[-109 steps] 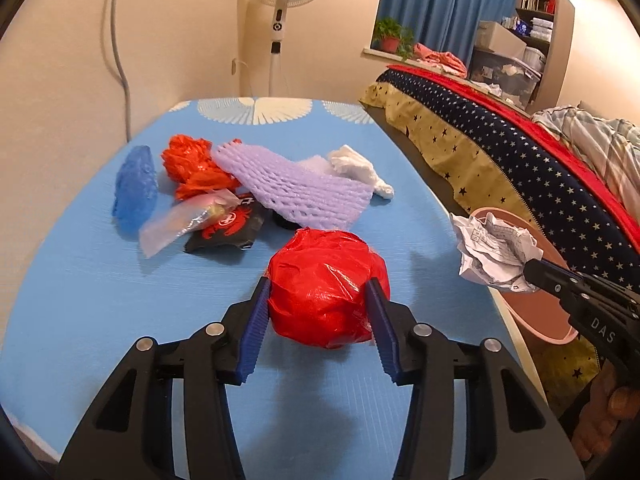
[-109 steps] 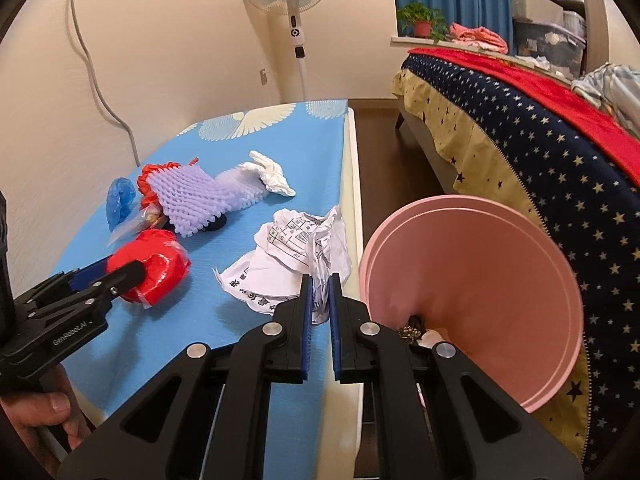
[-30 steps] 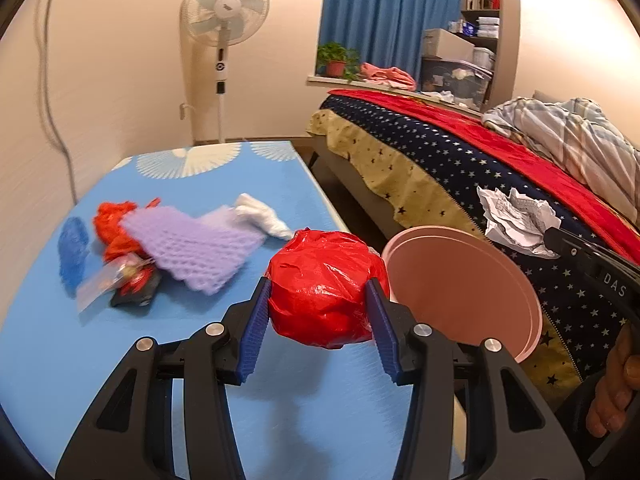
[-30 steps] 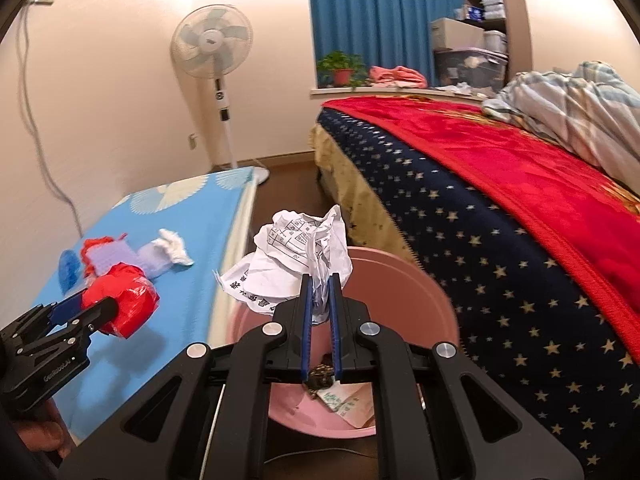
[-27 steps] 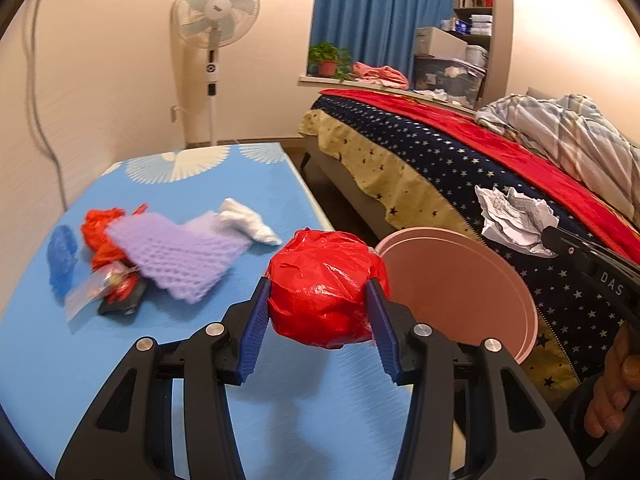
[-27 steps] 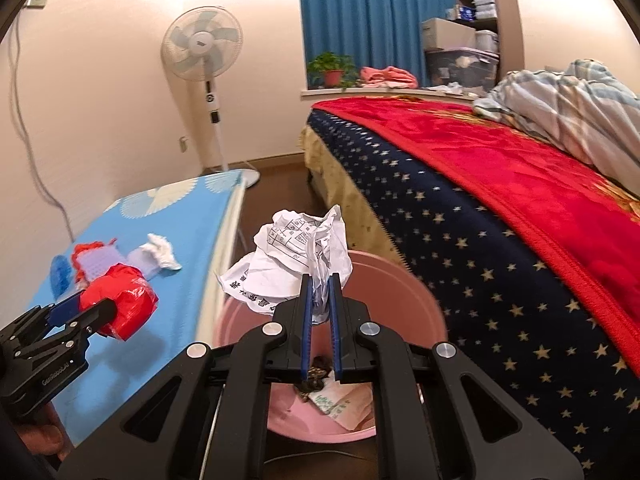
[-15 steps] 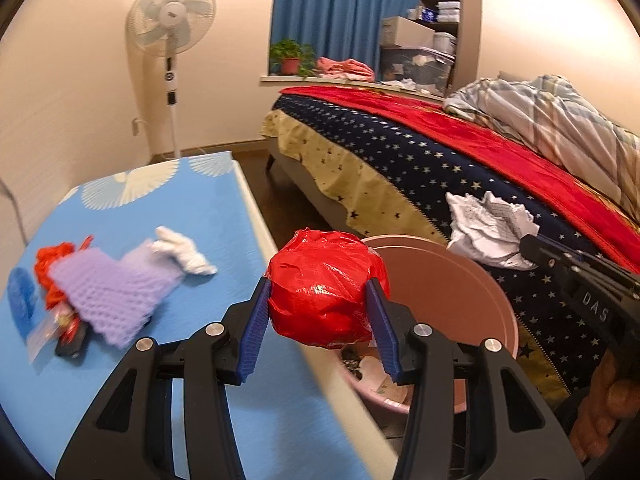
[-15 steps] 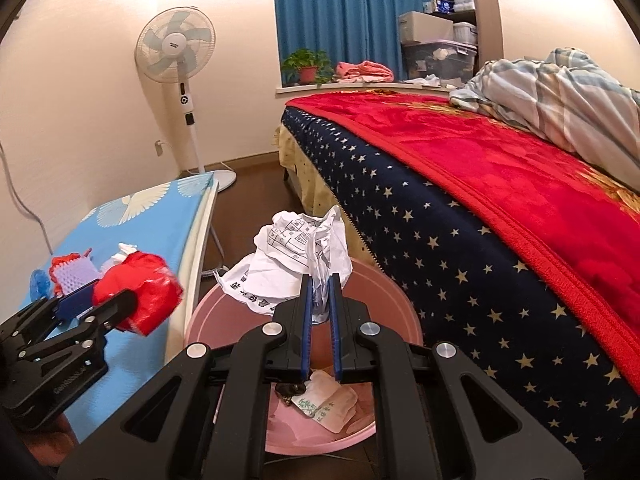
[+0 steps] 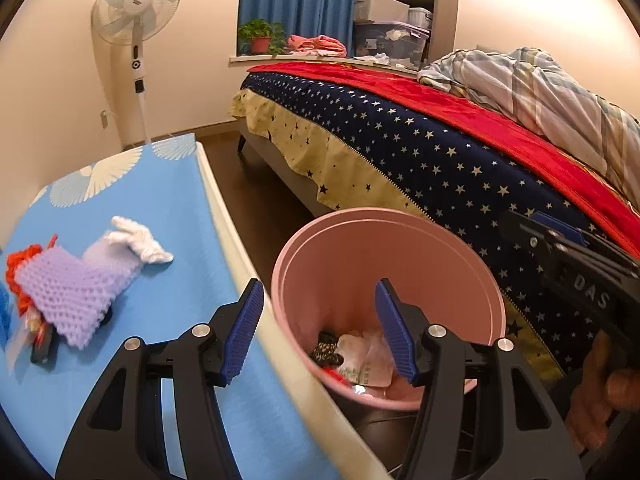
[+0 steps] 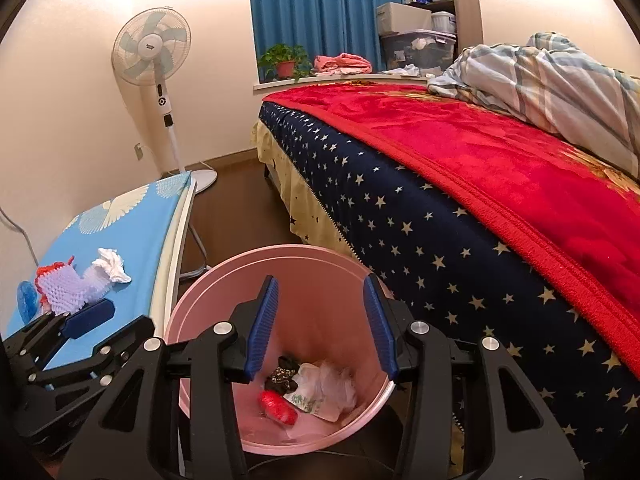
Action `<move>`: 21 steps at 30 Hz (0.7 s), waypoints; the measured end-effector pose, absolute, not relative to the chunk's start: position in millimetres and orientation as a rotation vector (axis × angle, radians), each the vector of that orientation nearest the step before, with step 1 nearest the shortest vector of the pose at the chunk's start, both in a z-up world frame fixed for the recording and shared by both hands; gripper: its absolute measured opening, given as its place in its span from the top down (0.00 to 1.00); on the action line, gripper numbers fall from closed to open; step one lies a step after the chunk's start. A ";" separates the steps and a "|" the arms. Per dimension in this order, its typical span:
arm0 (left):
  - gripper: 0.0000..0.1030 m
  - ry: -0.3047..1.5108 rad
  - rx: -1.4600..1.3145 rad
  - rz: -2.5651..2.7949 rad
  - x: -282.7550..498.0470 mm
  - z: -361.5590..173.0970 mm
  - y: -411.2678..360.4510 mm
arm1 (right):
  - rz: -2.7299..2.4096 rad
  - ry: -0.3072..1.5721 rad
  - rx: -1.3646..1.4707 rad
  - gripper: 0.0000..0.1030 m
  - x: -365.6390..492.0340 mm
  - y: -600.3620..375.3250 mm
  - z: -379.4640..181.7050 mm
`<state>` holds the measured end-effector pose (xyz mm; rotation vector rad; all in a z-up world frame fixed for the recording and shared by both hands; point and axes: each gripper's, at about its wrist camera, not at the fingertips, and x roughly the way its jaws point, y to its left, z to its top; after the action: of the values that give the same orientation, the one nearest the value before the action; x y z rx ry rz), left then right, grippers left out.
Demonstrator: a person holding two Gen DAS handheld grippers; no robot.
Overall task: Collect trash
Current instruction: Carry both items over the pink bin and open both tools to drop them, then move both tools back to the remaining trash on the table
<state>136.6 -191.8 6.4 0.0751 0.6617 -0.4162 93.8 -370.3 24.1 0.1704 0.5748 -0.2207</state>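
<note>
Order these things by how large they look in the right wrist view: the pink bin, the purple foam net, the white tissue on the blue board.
1. pink bin, though nearest the camera
2. purple foam net
3. white tissue, smallest

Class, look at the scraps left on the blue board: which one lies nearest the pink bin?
The white crumpled tissue. It lies at the bin-side end of the pile; the purple foam net and orange-red scrap sit farther from the pink bin.

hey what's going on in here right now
A person is clearing trash off a blue table into a pink bin with a claw in each hand. The left claw and right claw are over the bin, jaws just opened and empty. A red bundle and crumpled paper lie in the bin. A purple foam net and white wad remain on the table.
</note>
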 end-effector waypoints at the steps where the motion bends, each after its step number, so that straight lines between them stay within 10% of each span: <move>1: 0.44 0.660 0.073 -0.411 133.6 6.4 -189.3 | -0.216 0.576 0.168 0.56 93.7 -368.6 24.0; 21: 0.44 0.589 0.018 -0.279 94.1 31.0 -81.6 | -0.042 0.541 0.083 0.56 76.4 -304.8 36.7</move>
<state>94.1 -81.6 31.0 0.0179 0.5892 -0.2793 76.4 -304.8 36.7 0.0828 0.5408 -0.0424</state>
